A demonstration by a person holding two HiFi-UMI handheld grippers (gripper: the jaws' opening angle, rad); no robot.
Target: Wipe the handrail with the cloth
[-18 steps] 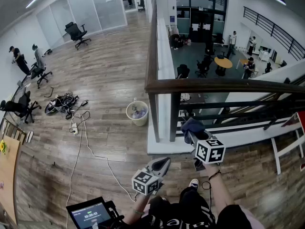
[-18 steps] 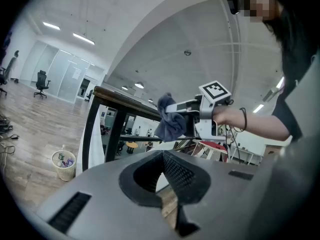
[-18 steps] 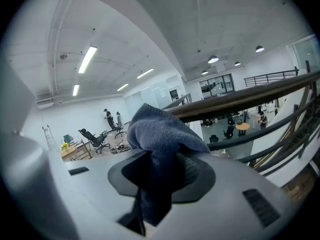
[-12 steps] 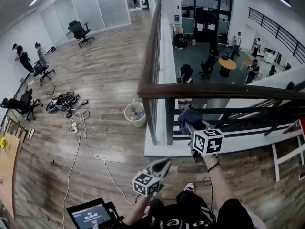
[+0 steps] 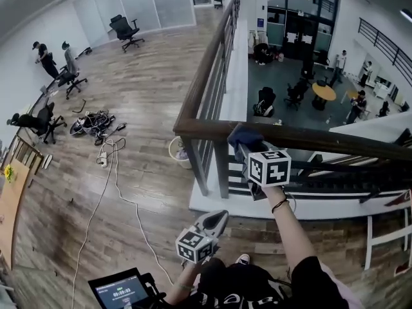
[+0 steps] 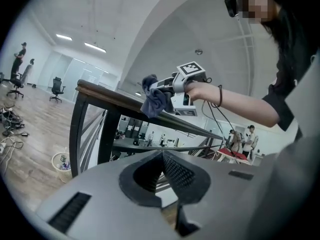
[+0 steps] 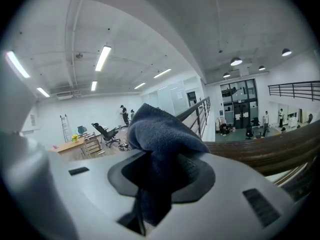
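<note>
A dark brown wooden handrail (image 5: pixel 322 140) tops a black railing and turns a corner at the left (image 5: pixel 183 127). My right gripper (image 5: pixel 243 148) is shut on a dark blue cloth (image 5: pixel 243 136), which lies on the rail's top just right of the corner. In the right gripper view the cloth (image 7: pixel 162 139) bulges out of the jaws, with the handrail (image 7: pixel 265 151) passing to the right. The left gripper view shows the cloth (image 6: pixel 155 98) draped against the handrail (image 6: pixel 115 98). My left gripper (image 5: pixel 219 219) hangs low near my body, shut and holding nothing.
A waste bin (image 5: pixel 177 150) stands on the wooden floor by the railing's corner post. Cables (image 5: pixel 96 124) and office chairs (image 5: pixel 125 29) lie to the left. Beyond the railing is a drop to a lower floor with people and a round table (image 5: pixel 324 92).
My right gripper has lifted the cloth from in front of the balusters up onto the top of the handrail. The head view has shifted. My left gripper stays low.
</note>
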